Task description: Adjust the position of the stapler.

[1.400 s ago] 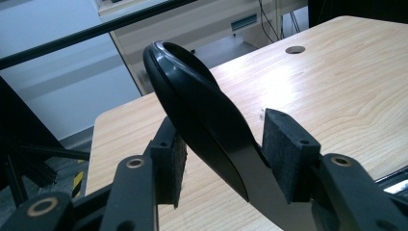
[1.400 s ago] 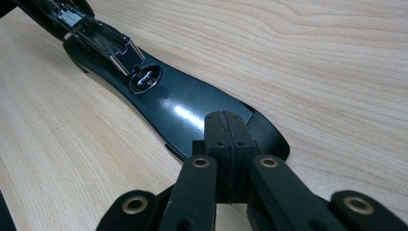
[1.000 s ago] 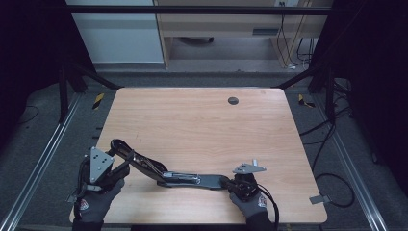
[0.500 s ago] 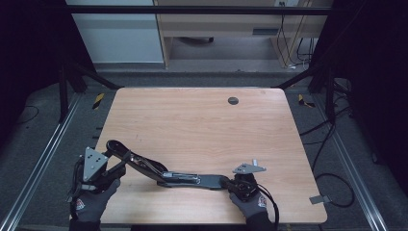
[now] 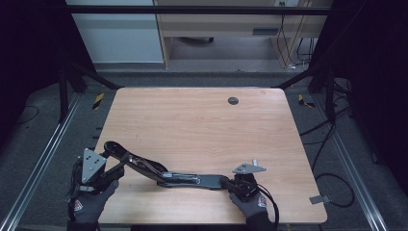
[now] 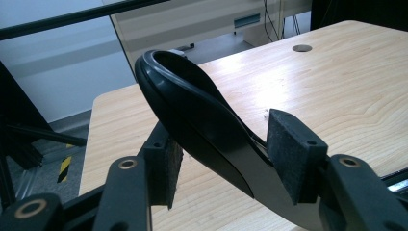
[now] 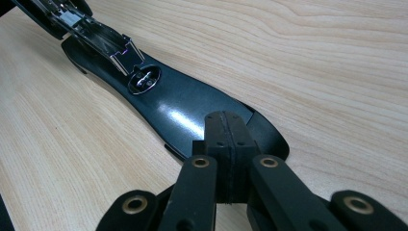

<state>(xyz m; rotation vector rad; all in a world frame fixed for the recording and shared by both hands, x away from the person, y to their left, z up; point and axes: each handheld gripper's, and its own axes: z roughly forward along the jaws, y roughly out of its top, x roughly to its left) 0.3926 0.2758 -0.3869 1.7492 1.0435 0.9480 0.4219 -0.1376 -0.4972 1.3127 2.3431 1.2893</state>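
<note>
Since a moment before, the left gripper [image 6: 219,163] had slid a little down and outward, and its jaws had just been opening, loose around the black stapler's [image 5: 163,172] lifted top arm. The right gripper [image 7: 225,144] was shut tight, pressing on the stapler's flat base on the wooden table [image 5: 202,130]

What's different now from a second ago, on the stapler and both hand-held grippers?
The left hand-held gripper has just been opening its jaws; the raised black arm of the stapler sits between the pads, and the right-hand pad stands clear of it. In the high view that arm looks barely moved. Unchanged: the right hand-held gripper is shut at the stapler base, which lies flat on the table.
</note>
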